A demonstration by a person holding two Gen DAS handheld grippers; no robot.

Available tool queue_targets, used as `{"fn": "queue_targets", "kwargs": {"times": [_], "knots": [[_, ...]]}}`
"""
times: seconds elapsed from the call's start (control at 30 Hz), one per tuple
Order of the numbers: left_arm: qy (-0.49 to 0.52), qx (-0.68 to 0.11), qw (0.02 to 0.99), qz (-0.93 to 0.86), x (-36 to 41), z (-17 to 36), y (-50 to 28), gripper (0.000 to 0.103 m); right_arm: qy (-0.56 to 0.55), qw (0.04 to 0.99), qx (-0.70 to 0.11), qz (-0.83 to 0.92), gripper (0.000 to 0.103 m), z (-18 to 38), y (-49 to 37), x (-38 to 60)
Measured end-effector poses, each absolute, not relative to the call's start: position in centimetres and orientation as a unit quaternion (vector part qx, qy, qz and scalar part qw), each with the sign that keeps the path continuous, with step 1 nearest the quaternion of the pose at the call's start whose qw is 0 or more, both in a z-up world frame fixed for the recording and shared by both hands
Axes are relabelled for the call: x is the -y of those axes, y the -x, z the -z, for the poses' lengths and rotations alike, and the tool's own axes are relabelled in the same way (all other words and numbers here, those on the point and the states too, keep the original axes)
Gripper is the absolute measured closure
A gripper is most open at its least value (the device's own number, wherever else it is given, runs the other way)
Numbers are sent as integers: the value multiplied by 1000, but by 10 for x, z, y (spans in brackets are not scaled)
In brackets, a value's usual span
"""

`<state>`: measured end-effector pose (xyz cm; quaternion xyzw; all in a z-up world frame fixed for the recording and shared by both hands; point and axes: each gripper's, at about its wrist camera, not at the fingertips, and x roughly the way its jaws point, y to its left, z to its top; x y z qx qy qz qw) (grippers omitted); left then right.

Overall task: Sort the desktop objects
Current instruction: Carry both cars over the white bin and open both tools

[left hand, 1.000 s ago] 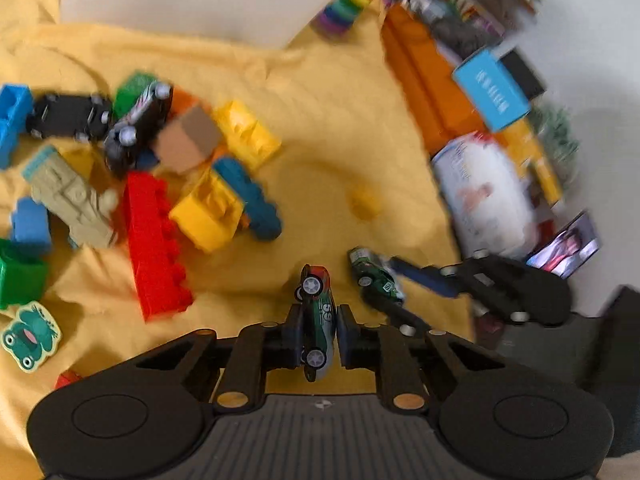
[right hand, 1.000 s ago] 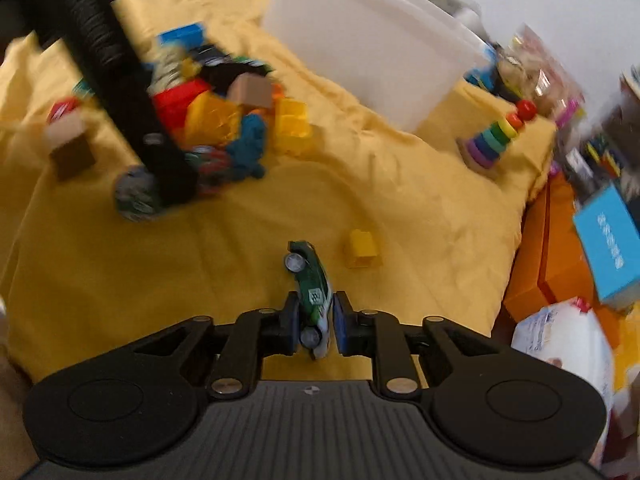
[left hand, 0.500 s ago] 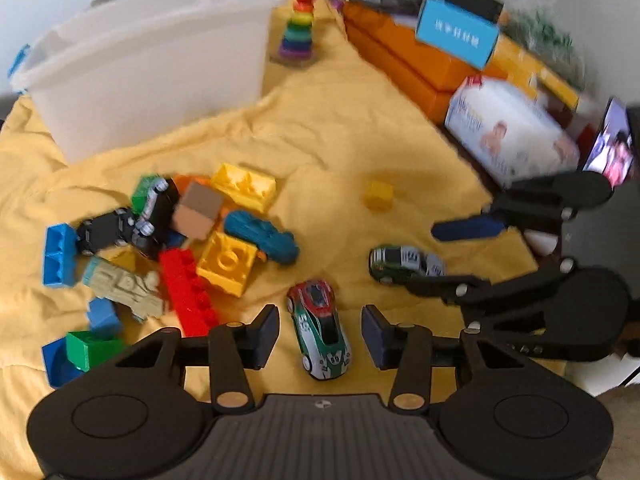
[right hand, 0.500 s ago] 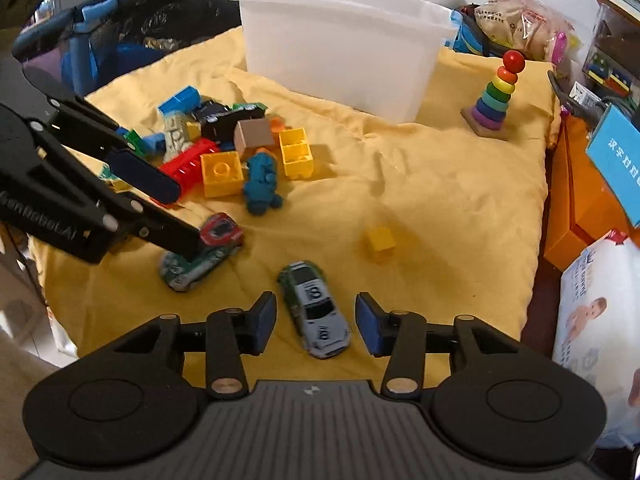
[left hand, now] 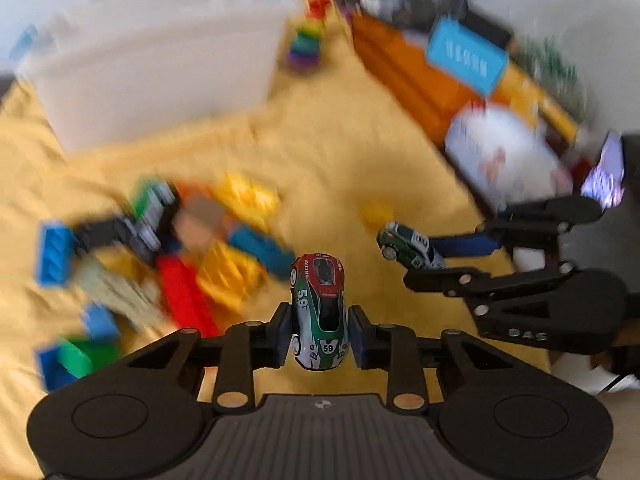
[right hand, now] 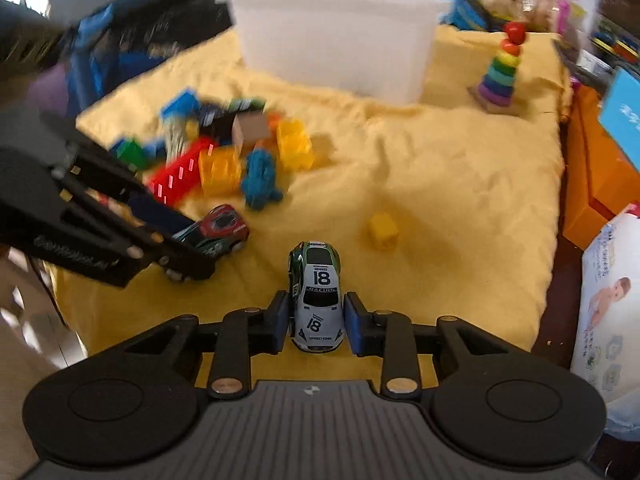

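My left gripper [left hand: 320, 334] has its jaws closing on a red, green and white toy car numbered 59 [left hand: 320, 304], pads against its sides, nose pointing away. My right gripper [right hand: 317, 322] likewise has its jaws closing on a white and green car numbered 18 [right hand: 318, 292], roof up. Each gripper shows in the other's view: the right gripper [left hand: 436, 260] with its car at the right, the left gripper [right hand: 180, 248] with its car at the left. Both hang just above the yellow cloth [right hand: 440, 184].
A white plastic bin [right hand: 340, 32] stands at the back of the cloth. A pile of coloured blocks [right hand: 224, 160] and dark toy cars lies left of centre, a small yellow block [right hand: 383, 231] alone. A rainbow ring stacker [right hand: 502, 68], orange boxes [left hand: 408, 76] and a wipes pack [right hand: 612, 300] line the right side.
A second ago both grippers gripped the cars turned on their sides. Half a second ago both stood open with the cars on the cloth. Now both have closed on them again, roofs up.
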<state>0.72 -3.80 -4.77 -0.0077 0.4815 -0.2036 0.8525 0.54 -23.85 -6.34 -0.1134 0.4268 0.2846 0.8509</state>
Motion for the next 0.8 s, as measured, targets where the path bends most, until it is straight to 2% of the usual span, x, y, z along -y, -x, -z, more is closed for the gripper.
{"fn": "queue_targets", "kwargs": {"times": [0.2,0.33,0.43,0.57,0.6,0.63,0.67,0.8], "knots": [[31,-372,916,148,-13,-37,-58,69,95,888,-354,-276,70,19,-47,225],[26,-318,941,110,-37,-68,-102,69,64,924,-275,-259,70,-27,-91,208],[21,-301,951,68,-48,-67,-139,70,58,936,-245,-246,70,-45,-126,185],[-36,-304,952,1,-51,-38,-173,67,19,943,-248,-220,67,-37,-167,162],[-38,-321,946,6,-53,-32,-173,67,12,944,-247,-218,64,-29,-174,158],[-30,-322,946,16,-54,-31,-168,67,11,940,-256,-226,52,-23,-180,157],[-20,-310,950,31,-58,-32,-155,66,13,932,-277,-234,48,-18,-183,157],[13,-280,958,66,-57,-38,-100,50,-37,937,-251,-242,48,-21,-148,192]]}}
